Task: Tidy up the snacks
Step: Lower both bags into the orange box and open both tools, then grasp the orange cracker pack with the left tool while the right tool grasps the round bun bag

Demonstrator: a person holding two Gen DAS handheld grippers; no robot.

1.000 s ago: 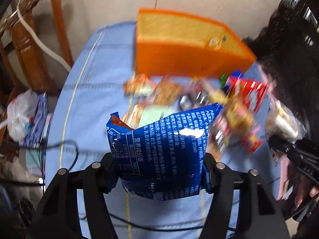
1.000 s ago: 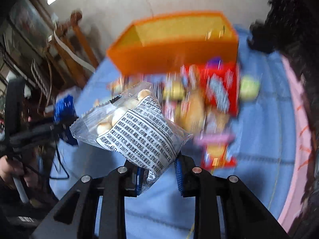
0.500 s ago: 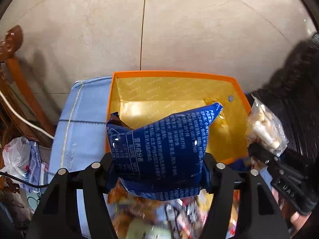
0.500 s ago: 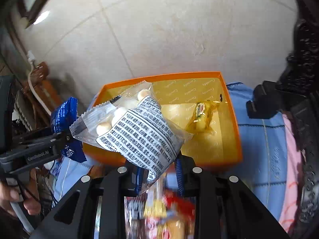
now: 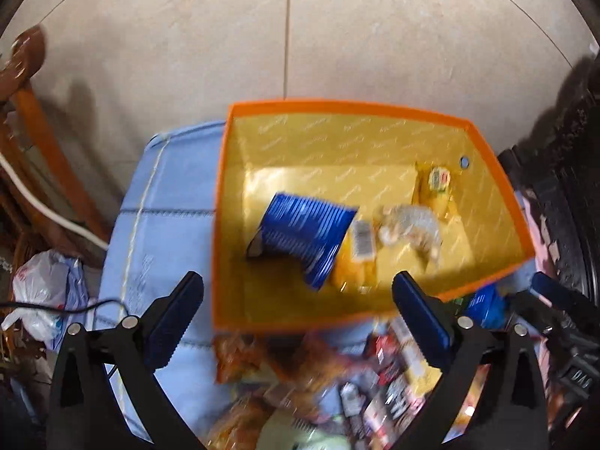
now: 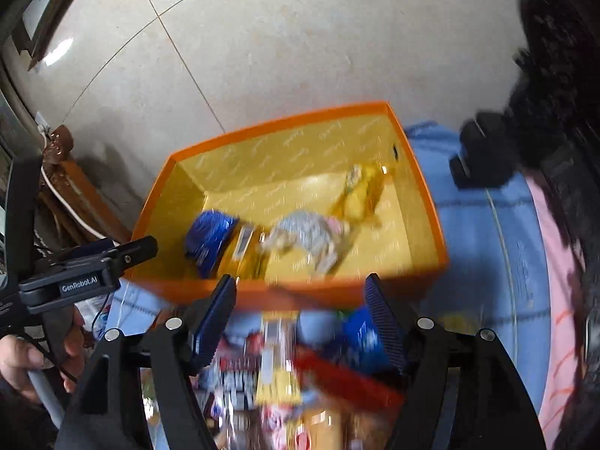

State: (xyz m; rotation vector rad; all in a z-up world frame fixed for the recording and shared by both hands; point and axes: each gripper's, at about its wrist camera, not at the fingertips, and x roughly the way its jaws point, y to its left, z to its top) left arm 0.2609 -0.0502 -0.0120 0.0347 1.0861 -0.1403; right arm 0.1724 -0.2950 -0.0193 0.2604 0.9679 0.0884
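An orange box [image 5: 221, 202] [image 6: 337, 288] with a yellow lining stands on the blue cloth. Inside it lie a blue snack bag [image 5: 300, 236] [image 6: 208, 240], a clear packet of pale round biscuits [image 5: 412, 227] [image 6: 311, 238], and yellow packets [image 5: 437, 187] [image 6: 358, 191]. My left gripper [image 5: 300, 322] hangs above the box's near wall, jaws opening wide, nothing between them. My right gripper [image 6: 300, 322] also hovers at the near wall, jaws opening and empty. A blurred heap of snack packets [image 5: 356, 386] [image 6: 285, 382] lies below both.
The blue tablecloth [image 5: 168, 225] [image 6: 483, 232] ends at a tiled floor [image 5: 337, 37] beyond the box. A wooden chair [image 5: 33, 120] and a white plastic bag [image 5: 45, 285] stand left. A hand [image 6: 22, 360] holds the other gripper's handle. Dark furniture [image 6: 555, 75] is at the right.
Both grippers have opened and let go: the blue bag and the clear biscuit packet have dropped into the orange box. Both hands moved forward over the box from the snack heap.
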